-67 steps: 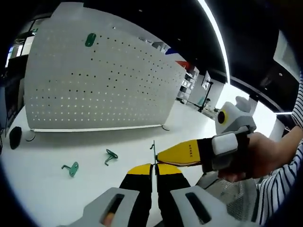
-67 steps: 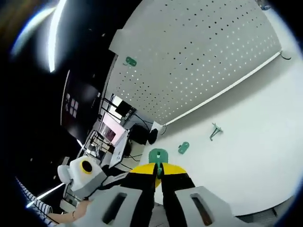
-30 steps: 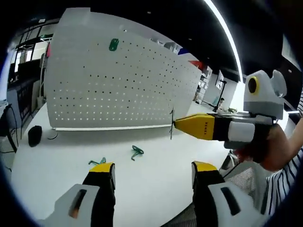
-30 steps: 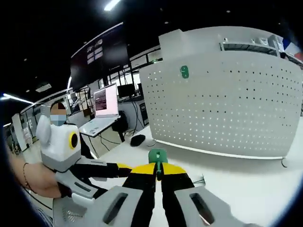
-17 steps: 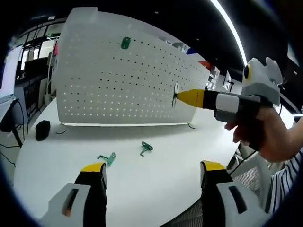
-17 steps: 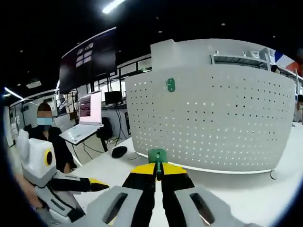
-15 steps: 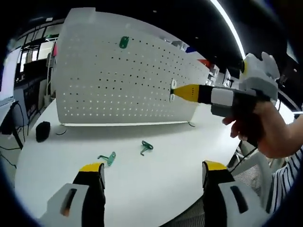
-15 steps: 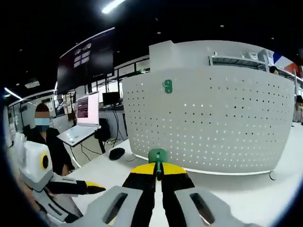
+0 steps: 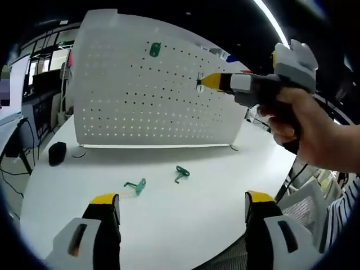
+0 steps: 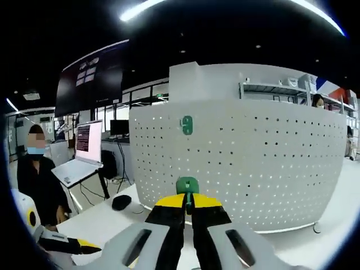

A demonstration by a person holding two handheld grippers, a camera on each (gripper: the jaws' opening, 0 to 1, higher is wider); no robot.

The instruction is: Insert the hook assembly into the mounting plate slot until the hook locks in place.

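The white perforated mounting plate (image 9: 152,101) stands upright on the white table, and one green hook (image 9: 154,49) is hung near its top left. My right gripper (image 9: 201,82) comes in from the right, held by a hand, close in front of the plate's upper part. In the right gripper view my right gripper (image 10: 188,201) is shut on a green hook assembly (image 10: 187,185), facing the plate (image 10: 242,163) below the mounted hook (image 10: 187,125). My left gripper (image 9: 181,199) stands open low over the table with nothing in it.
Two loose green hooks (image 9: 136,186) (image 9: 181,173) lie on the table (image 9: 67,197) before the plate. A black mouse (image 9: 57,153) sits at the left. A seated person (image 10: 36,185) and a laptop (image 10: 79,163) are beyond the table's left end.
My left gripper let go of the hook and opened. My right gripper, still shut on the hook, rose and moved up to the plate's upper part.
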